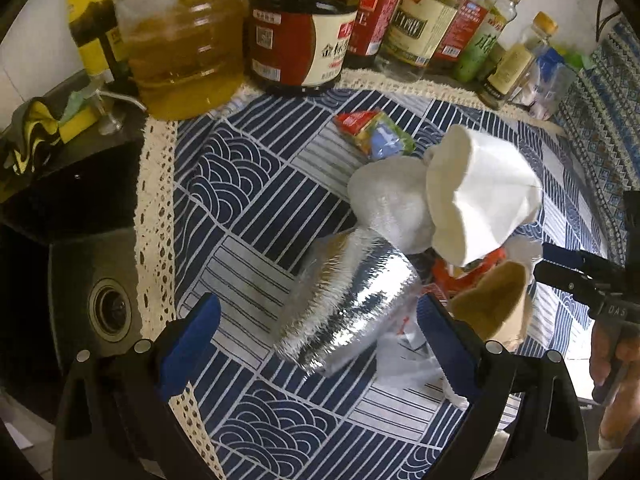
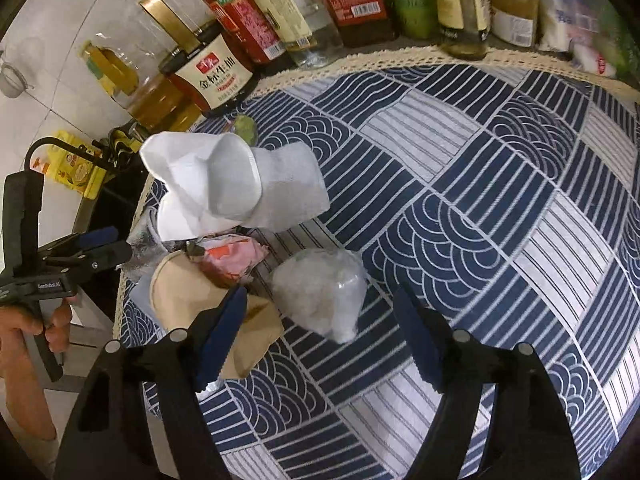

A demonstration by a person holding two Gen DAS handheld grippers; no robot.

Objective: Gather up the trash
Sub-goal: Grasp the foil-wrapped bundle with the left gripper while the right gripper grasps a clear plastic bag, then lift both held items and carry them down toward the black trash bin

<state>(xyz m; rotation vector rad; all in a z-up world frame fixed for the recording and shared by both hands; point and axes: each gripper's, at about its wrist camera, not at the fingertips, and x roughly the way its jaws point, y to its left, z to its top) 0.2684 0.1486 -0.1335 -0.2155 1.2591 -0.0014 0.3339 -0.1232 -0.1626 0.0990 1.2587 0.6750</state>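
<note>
Both tongs [image 1: 320, 344] [image 2: 320, 344] hover open over the trash pile [image 1: 400, 248].

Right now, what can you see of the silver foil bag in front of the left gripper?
The silver foil bag is a crinkled, shiny metallic pouch with a quilted, ribbed surface, lying tilted on the blue patterned tablecloth. It sits between the open fingers of the left gripper, not clamped. Its upper end meets the white crumpled tissue; clear plastic wrap lies against its lower right side. No print is visible on it.
</note>
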